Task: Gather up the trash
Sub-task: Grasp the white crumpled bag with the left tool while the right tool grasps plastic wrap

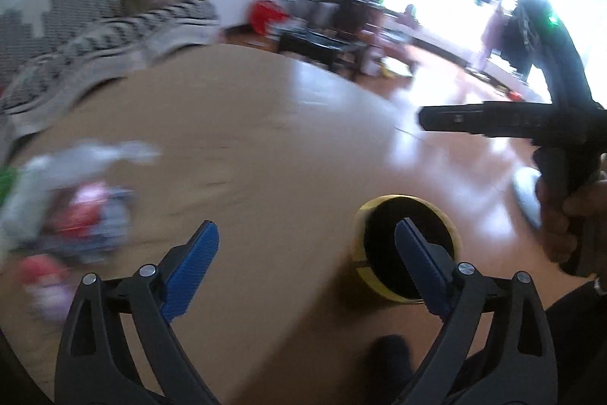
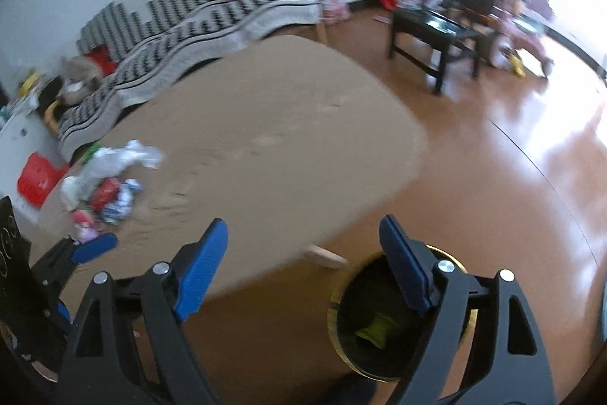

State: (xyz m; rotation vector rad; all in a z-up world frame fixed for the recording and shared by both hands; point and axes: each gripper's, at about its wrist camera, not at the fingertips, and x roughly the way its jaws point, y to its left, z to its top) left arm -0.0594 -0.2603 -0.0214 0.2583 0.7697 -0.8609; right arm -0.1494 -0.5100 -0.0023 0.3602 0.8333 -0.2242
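A pile of trash (image 2: 108, 183), with crumpled clear plastic and red, blue and pink wrappers, lies on the left part of the tan table (image 2: 265, 124); it is blurred in the left wrist view (image 1: 79, 207). A yellow bin with a black liner (image 2: 383, 321) stands on the floor by the table's near corner, with a green scrap (image 2: 373, 327) inside; it also shows in the left wrist view (image 1: 408, 247). My left gripper (image 1: 307, 241) is open and empty above the table. My right gripper (image 2: 303, 241) is open and empty, over the table edge and the bin.
A sofa with a black-and-white cover (image 2: 197, 6) runs behind the table. A black low table (image 2: 436, 29) stands on the shiny wood floor (image 2: 512, 158) at the right. A red box (image 2: 36, 179) sits on the floor at the left.
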